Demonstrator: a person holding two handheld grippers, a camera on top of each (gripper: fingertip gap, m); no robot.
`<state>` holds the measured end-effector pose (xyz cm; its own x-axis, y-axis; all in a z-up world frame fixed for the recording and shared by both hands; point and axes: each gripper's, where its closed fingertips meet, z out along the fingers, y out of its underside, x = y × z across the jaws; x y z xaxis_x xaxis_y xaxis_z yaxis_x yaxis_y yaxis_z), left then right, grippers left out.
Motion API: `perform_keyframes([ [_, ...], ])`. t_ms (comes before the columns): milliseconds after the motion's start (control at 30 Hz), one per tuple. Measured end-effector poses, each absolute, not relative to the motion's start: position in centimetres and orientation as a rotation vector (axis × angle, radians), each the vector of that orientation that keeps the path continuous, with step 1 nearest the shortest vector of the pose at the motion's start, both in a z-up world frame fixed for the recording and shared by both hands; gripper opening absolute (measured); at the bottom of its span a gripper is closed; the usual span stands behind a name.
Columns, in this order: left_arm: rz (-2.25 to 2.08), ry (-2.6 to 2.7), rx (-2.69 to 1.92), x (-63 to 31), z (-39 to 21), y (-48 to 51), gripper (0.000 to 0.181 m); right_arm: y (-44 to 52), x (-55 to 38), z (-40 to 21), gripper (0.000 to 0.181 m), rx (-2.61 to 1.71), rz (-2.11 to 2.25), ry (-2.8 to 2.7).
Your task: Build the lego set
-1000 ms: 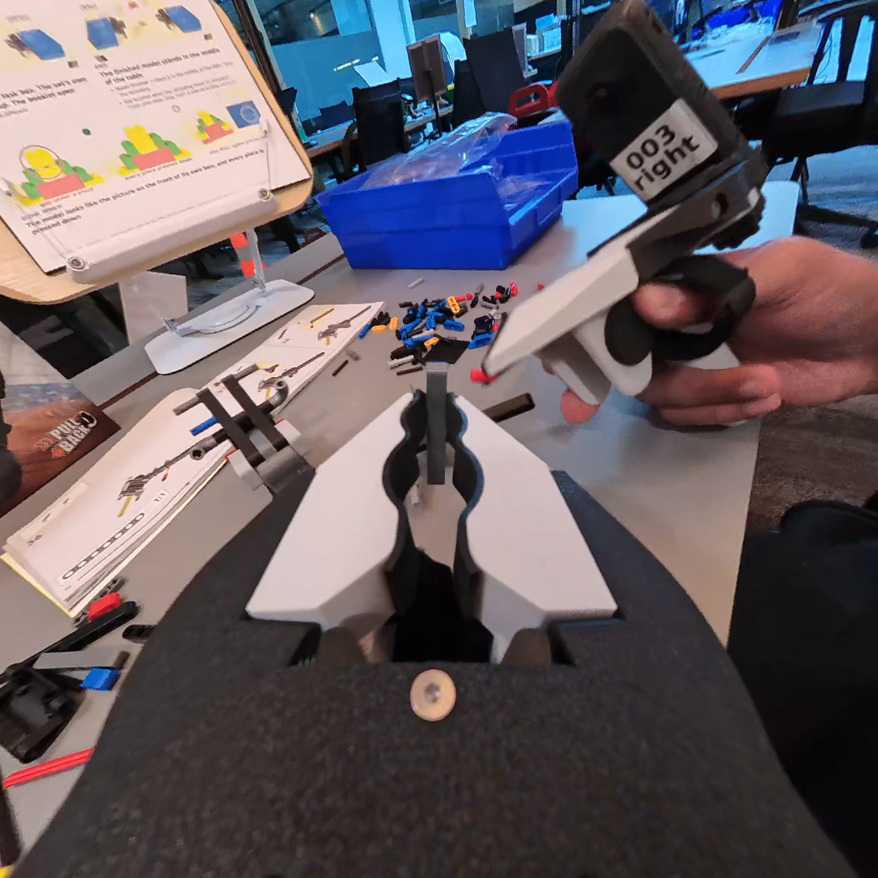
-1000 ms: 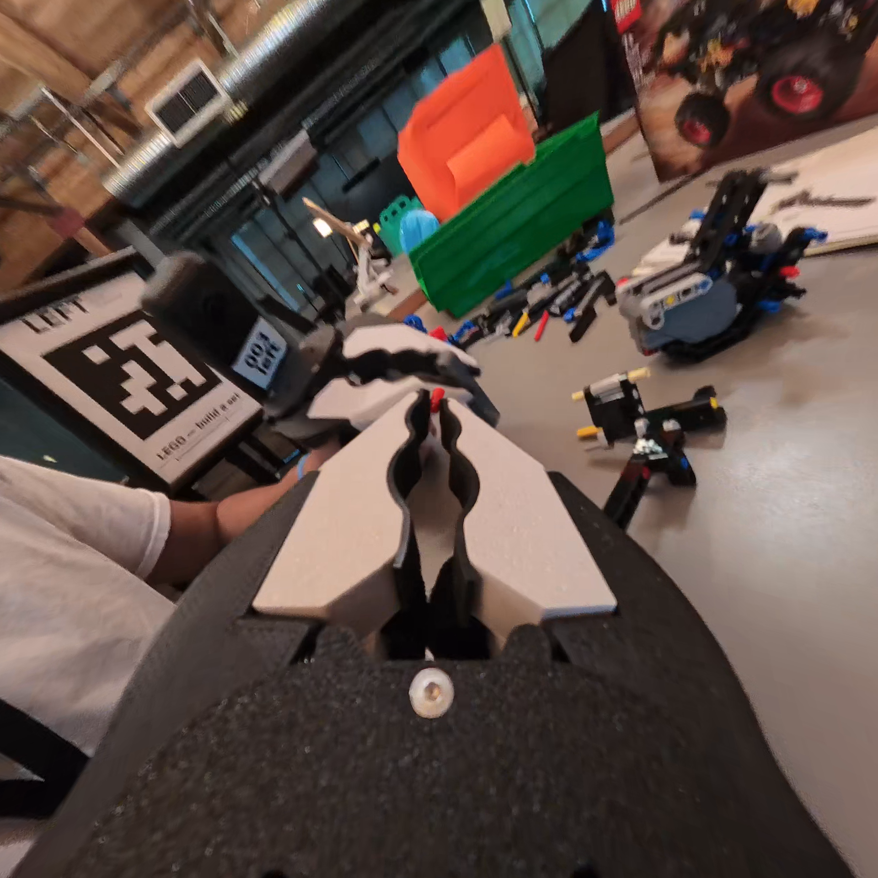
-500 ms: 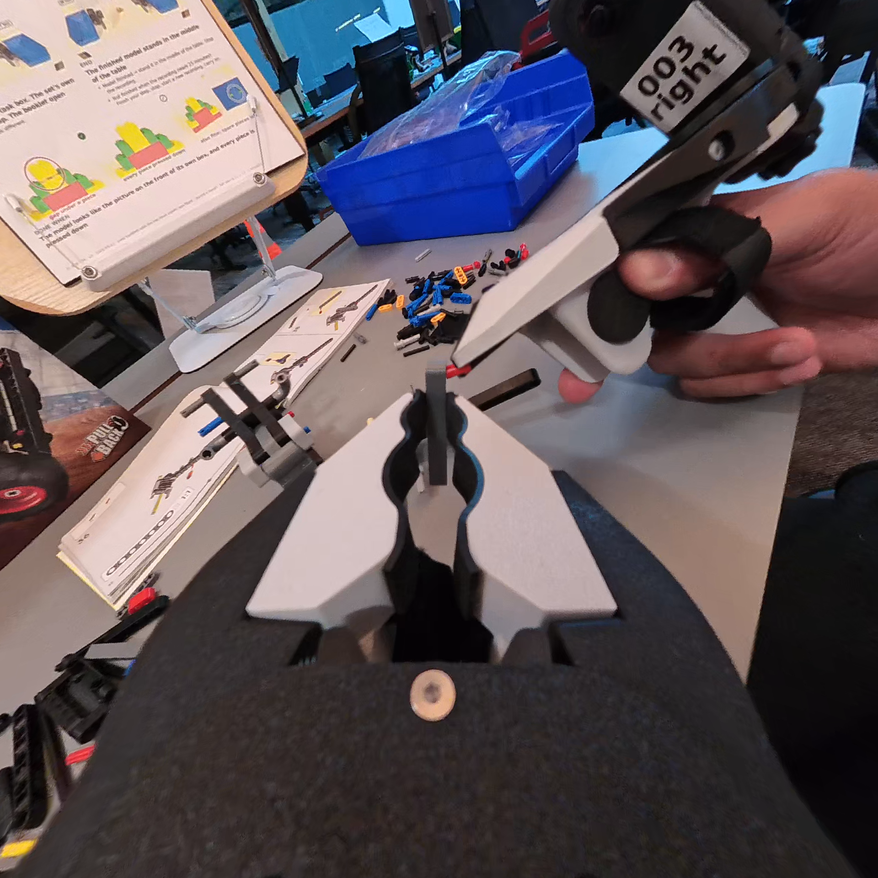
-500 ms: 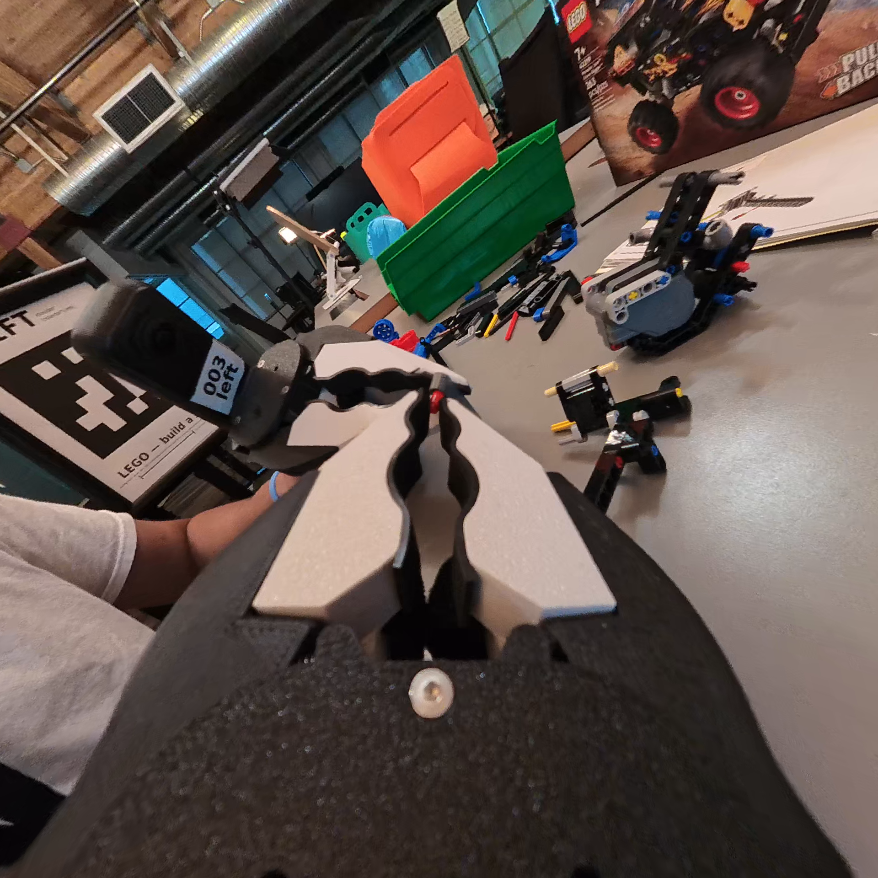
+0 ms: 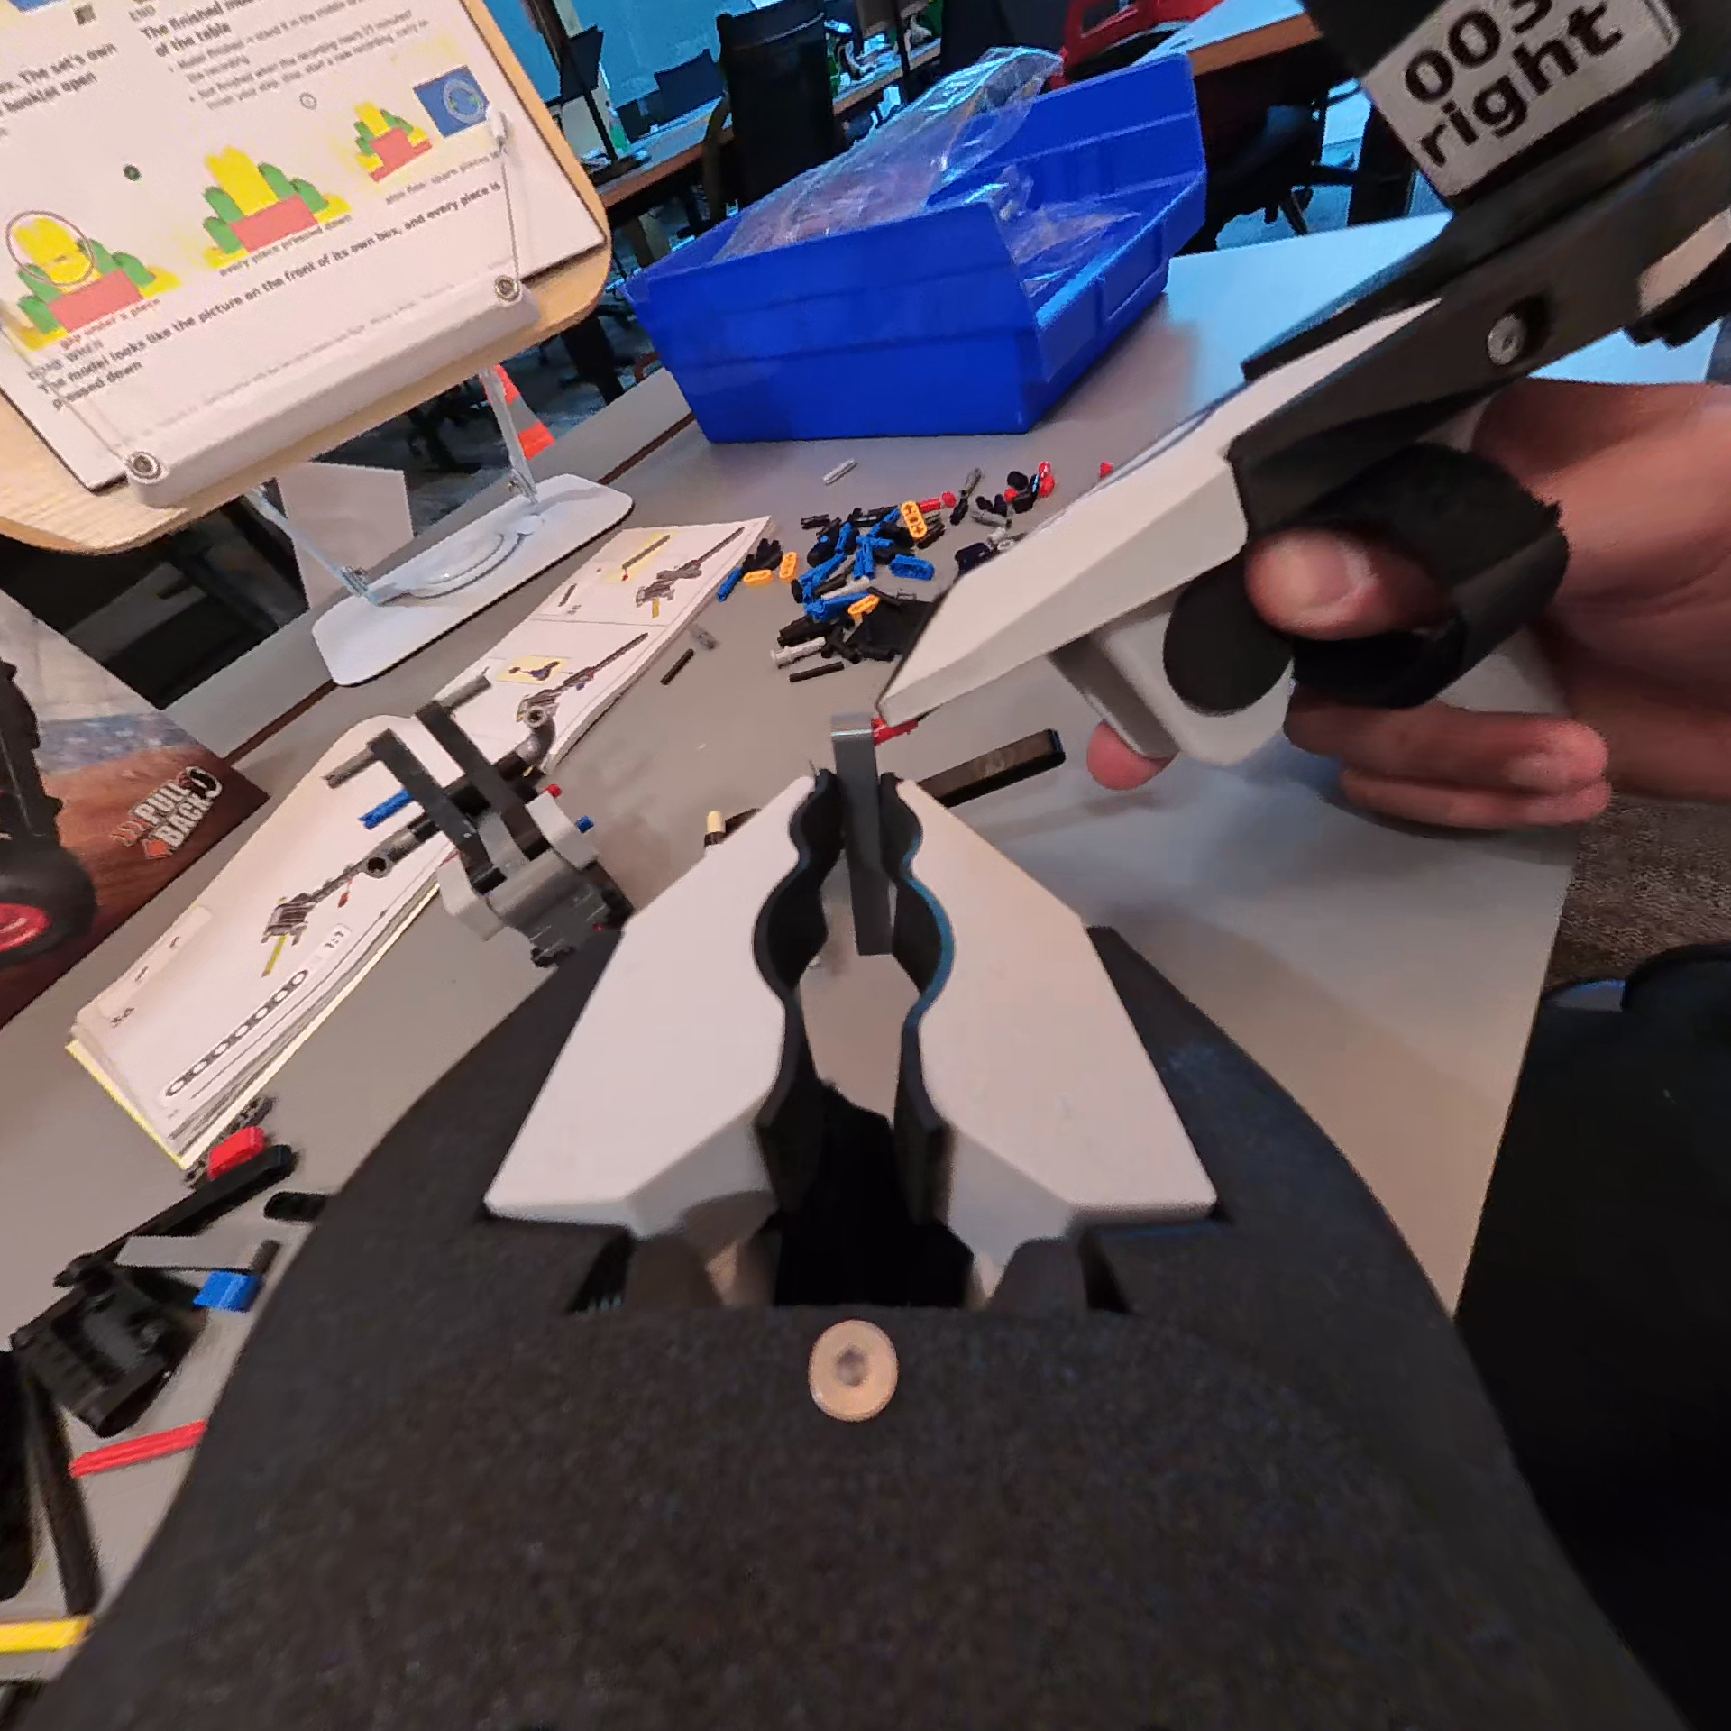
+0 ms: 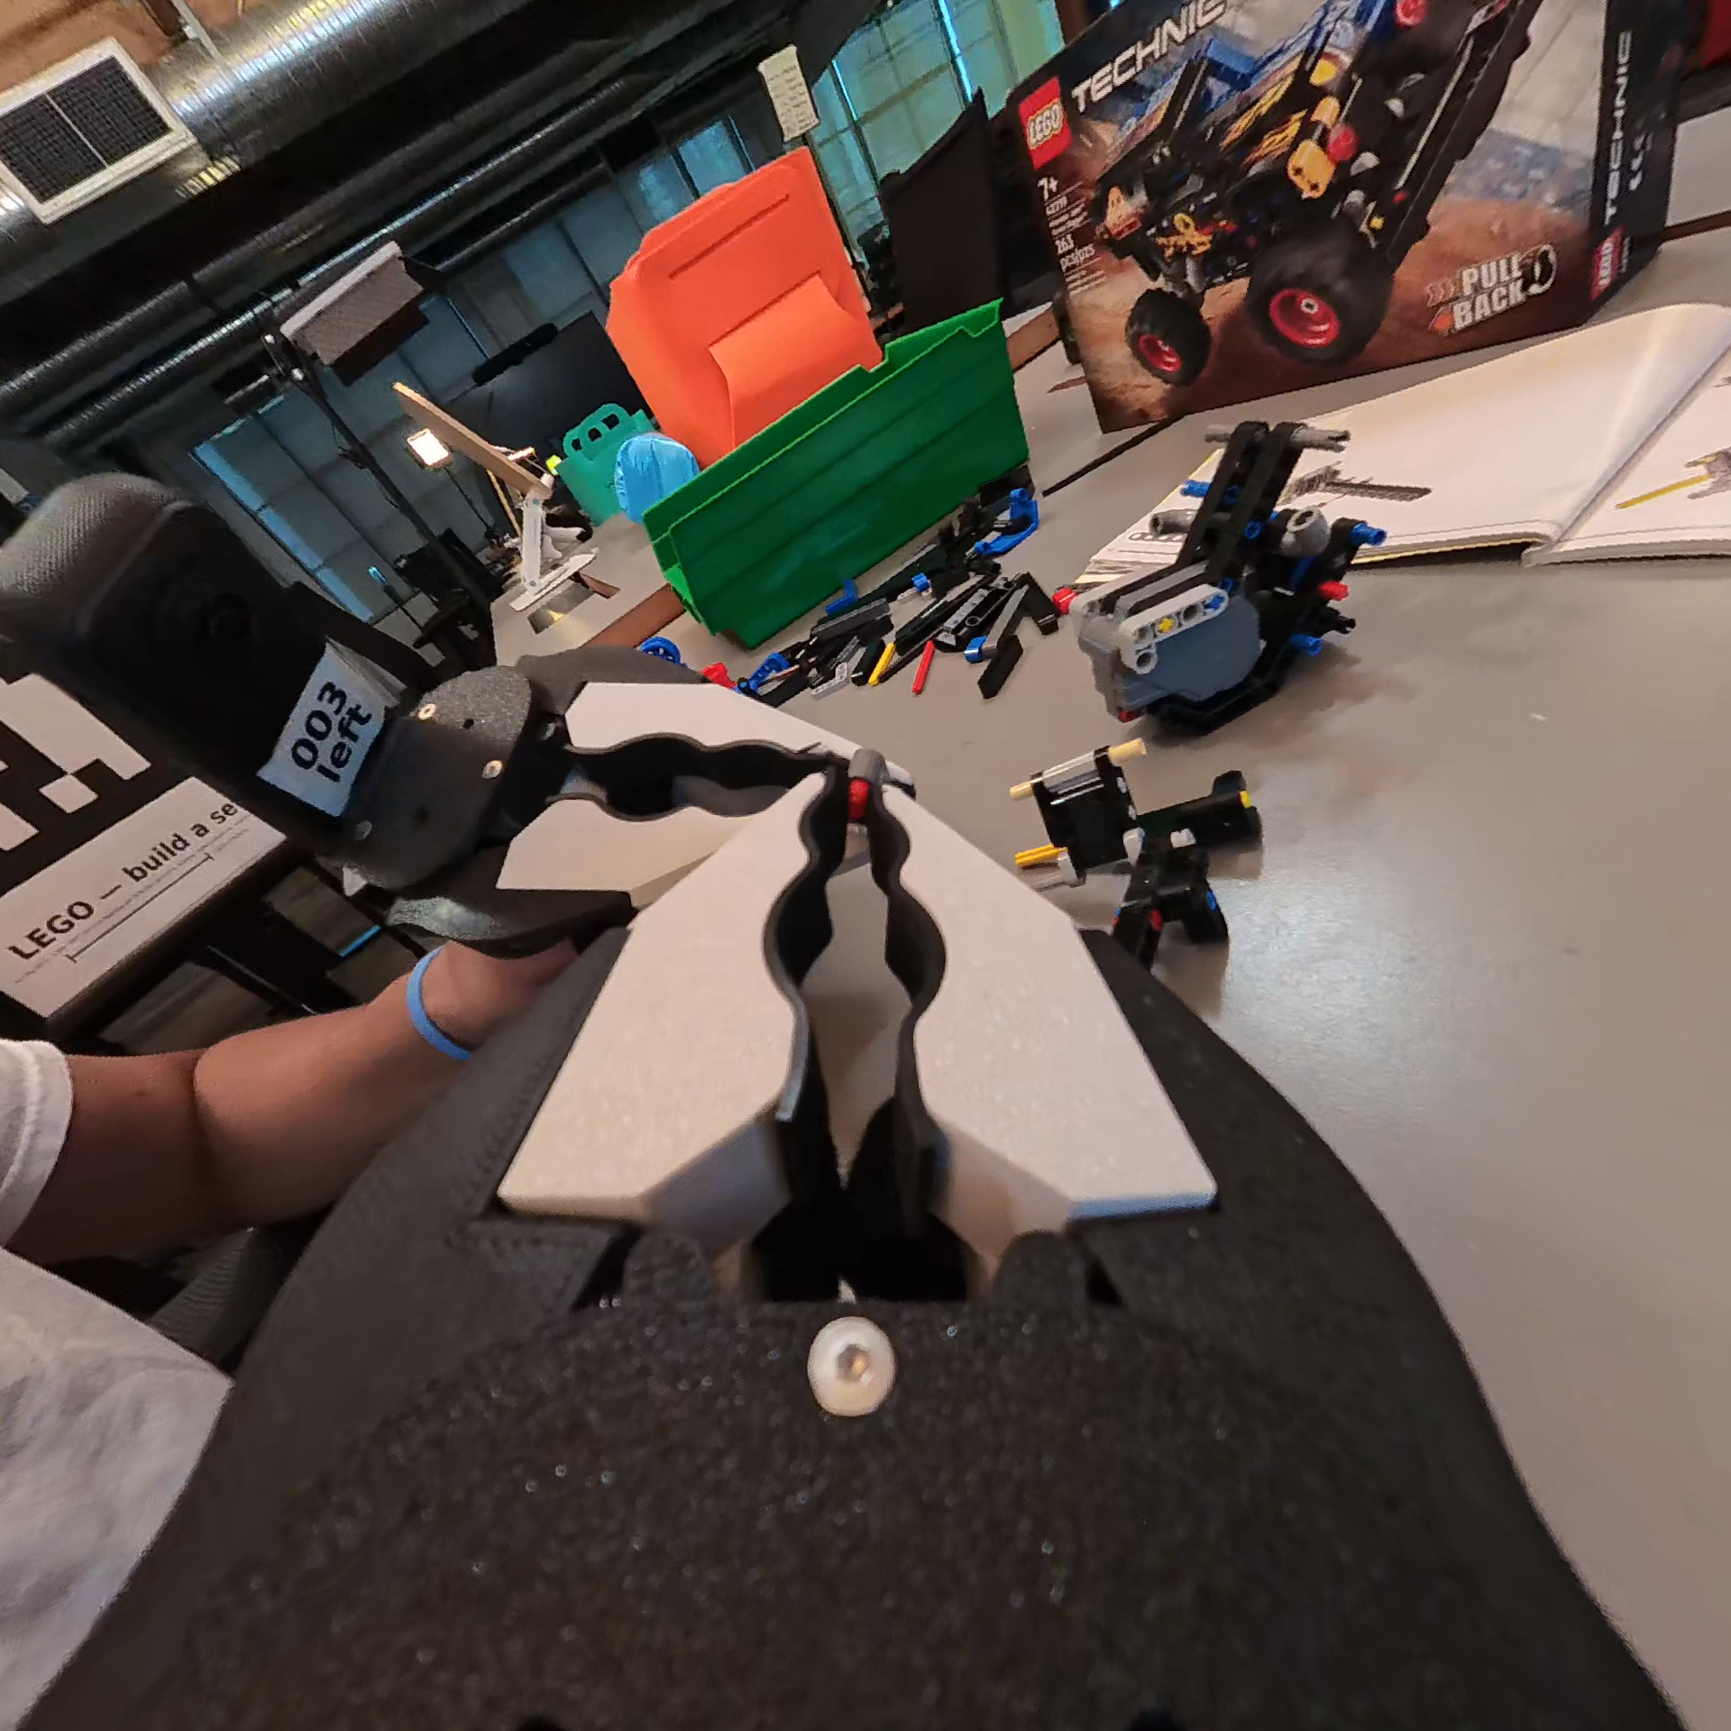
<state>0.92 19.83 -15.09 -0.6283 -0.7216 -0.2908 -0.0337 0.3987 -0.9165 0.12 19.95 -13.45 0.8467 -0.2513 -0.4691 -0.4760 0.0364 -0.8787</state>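
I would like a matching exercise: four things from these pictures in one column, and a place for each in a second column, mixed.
Things:
1. grey beam
2. red pin
3. blue bin
4. half-built model

Places:
A. on the table, holding a clear plastic bag
B. gripped in the left tongs
C. on the table beside the open booklet
D. pinched at the tips of the right tongs

Pairs: 1-B, 2-D, 3-A, 4-C

Wrist cameras face each other closely — sharing the meeting fingers.
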Motion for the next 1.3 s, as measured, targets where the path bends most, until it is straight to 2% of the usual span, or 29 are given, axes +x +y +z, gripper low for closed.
perform_keyframes([
  [300, -1.172, 1.925, -0.743, 2.1, -15.5, 21.5, 0.006, 19.4, 0.0, -13.9, 0.003, -1.627, 0.22, 0.58],
  [433, -1.152, 1.902, -0.744, 2.0, -15.4, 22.7, 0.006, 15.8, -1.6, -19.1, 0.003, -2.155, 0.02, 0.346],
  [533, -1.145, 1.911, -0.715, 1.7, -15.4, 22.5, 0.006, 12.2, -2.5, -21.5, 0.004, -2.348, -0.148, 0.155],
  [800, -1.121, 1.942, -0.674, 1.5, -15.9, 22.0, 0.006, 9.9, -3.1, -21.9, 0.004, -2.345, -0.057, 0.121],
  [1300, -1.109, 1.96, -0.651, 1.4, -16.2, 21.7, 0.006, 9.4, -3.5, -22.0, 0.013, -2.296, -0.229, 0.173],
])
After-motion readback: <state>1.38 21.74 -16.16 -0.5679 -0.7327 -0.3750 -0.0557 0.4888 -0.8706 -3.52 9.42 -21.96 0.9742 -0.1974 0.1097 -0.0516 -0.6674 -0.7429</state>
